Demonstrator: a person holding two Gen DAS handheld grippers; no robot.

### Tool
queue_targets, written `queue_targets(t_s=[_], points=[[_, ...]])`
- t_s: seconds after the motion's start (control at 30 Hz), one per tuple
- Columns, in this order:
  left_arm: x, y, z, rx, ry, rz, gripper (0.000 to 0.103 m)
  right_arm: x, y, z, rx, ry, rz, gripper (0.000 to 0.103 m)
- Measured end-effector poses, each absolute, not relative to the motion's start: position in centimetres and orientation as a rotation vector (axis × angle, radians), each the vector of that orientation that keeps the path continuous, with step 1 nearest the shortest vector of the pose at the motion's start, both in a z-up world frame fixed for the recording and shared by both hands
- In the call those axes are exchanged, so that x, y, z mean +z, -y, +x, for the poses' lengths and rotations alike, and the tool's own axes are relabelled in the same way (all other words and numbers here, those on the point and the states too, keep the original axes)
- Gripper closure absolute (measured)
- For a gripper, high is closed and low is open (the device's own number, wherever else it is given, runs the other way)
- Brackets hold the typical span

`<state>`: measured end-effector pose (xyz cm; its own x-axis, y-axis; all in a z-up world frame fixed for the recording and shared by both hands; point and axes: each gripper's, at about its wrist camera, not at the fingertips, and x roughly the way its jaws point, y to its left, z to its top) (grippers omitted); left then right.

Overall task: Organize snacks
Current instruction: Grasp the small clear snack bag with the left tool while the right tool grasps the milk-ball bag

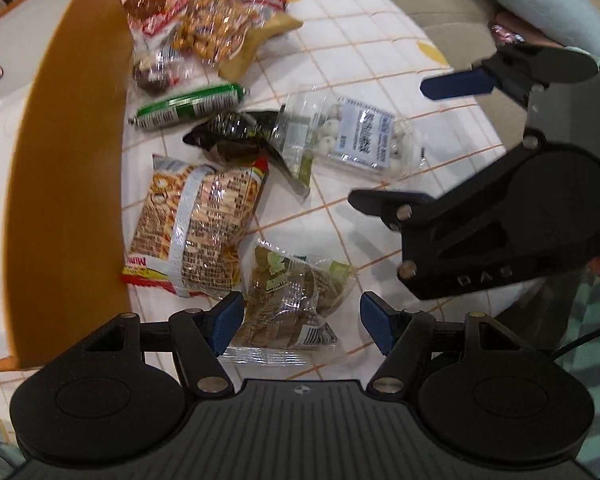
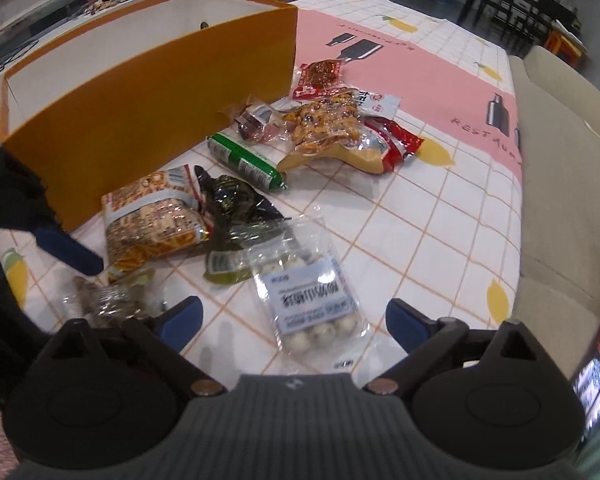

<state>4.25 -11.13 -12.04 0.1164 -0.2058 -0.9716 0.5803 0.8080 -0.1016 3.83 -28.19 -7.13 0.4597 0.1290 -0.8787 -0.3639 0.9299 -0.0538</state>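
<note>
Nearest the left wrist camera, the left claw (image 1: 302, 326) hangs with jaws spread wide and empty over a clear packet of brown biscuits (image 1: 290, 300) on the checked bench (image 1: 380, 208). Left of it stands the orange box (image 1: 68, 184), its open top showing white inside, with the noodle-snack packet (image 1: 198, 232) lying just beside its wall. Further right are a dark crinkled wrapper (image 1: 240, 136), then a clear bag of white balls (image 2: 312, 300), over which the right claw (image 2: 294, 324) is likewise open and holding nothing. Both bags are slippery film, so pads closing on a loose edge would probably let them slide; the biscuits might crack under a hard squeeze, though blur hides their thickness.
</note>
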Motion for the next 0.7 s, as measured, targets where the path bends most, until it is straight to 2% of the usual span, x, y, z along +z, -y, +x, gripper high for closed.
queue_targets(t_s=[0.2, 0.33, 0.47, 0.6, 0.7], points=[[-13.3, 11.1, 5.0, -0.552, -1.374, 0.32, 0.029, -8.5, 28.2, 5.6, 0.365, -1.061, -0.234, 0.007], [-13.6, 10.6, 5.3, -0.547, -1.383, 0.289, 0.038, -9.3, 28.0, 6.5, 0.387, -1.066, -0.227, 0.007], [-13.7, 10.5, 5.2, -0.546, -1.359, 0.297, 0.043, -10.1, 27.9, 7.0, 0.387, -1.084, -0.227, 0.007], [-13.6, 10.4, 5.0, -0.543, -1.347, 0.293, 0.046, -10.5, 28.1, 7.1, 0.379, -1.103, -0.2, 0.016], [-13.6, 10.3, 4.9, -0.544, -1.343, 0.283, 0.048, -10.7, 28.0, 6.9, 0.349, -1.112, -0.22, 0.028]])
